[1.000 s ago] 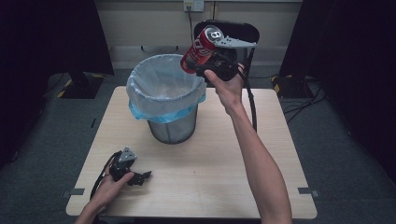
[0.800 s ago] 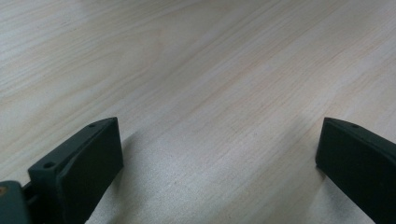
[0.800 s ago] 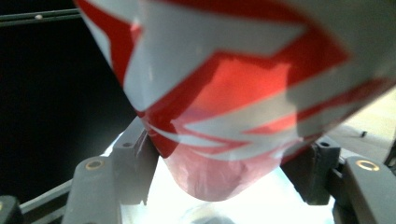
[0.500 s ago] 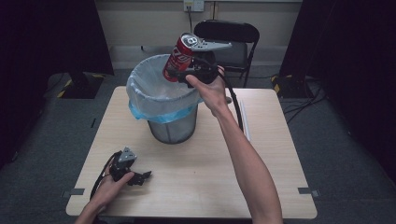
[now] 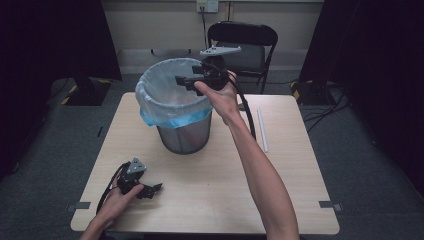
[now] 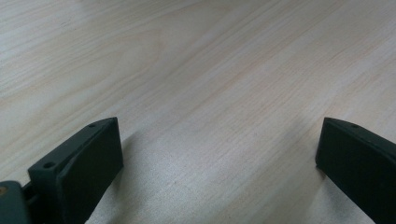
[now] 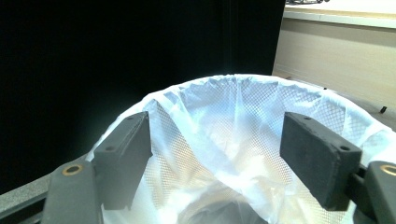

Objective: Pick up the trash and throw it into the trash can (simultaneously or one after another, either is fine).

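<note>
A metal mesh bin (image 5: pixel 184 134) with a white and blue liner (image 5: pixel 165 107) stands at the back middle of the table. My right gripper (image 5: pixel 181 80) hangs over the bin's right rim and points left across its mouth. Its jaws have just been opening and now stand open with nothing between them. In the right gripper view, my right gripper (image 7: pixel 217 154) looks down into the liner (image 7: pixel 243 107). My left gripper (image 5: pixel 151 190) lies open on the table near the front left corner. In the left gripper view, my left gripper (image 6: pixel 219 158) has only bare wood (image 6: pixel 210 70) between its jaws.
A white tube (image 5: pixel 262 129) lies on the table (image 5: pixel 210 195) to the right of my right forearm. A black chair (image 5: pixel 242 37) stands behind the table. Dark curtains hang on both sides.
My right gripper moved left from beside the bin to over its mouth. The red can it held is gone from its jaws, which are wider apart. The left hand stayed put.
</note>
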Demonstrator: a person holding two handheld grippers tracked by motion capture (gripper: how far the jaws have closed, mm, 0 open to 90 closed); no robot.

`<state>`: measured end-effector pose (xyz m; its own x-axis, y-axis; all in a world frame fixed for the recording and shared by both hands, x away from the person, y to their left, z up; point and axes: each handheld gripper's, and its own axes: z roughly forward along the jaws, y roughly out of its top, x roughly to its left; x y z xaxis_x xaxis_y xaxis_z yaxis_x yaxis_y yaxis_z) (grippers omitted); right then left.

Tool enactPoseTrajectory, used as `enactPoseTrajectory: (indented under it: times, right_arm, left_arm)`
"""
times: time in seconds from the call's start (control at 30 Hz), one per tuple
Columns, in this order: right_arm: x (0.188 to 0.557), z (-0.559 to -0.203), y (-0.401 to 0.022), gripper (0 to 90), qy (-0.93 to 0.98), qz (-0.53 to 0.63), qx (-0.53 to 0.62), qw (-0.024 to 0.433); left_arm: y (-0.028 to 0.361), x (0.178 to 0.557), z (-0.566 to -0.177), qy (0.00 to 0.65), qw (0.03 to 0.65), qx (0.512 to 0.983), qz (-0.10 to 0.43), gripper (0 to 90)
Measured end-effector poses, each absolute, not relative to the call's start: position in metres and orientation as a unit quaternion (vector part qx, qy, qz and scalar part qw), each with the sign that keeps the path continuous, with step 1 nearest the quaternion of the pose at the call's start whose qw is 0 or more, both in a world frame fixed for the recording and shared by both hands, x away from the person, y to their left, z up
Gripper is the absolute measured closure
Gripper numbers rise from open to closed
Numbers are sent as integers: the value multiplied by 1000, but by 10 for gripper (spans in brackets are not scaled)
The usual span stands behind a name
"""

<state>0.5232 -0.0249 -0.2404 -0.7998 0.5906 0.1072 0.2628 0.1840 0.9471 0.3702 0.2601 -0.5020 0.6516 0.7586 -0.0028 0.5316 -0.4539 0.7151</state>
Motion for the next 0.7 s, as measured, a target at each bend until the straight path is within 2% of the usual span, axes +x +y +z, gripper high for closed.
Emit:
enactPoseTrajectory:
  times: [0.7]
  right_arm:
    - [519, -234, -47, 217, 747, 574, 296, 156]
  left_arm:
    - [260, 370, -502, 385, 353, 837, 161, 1]
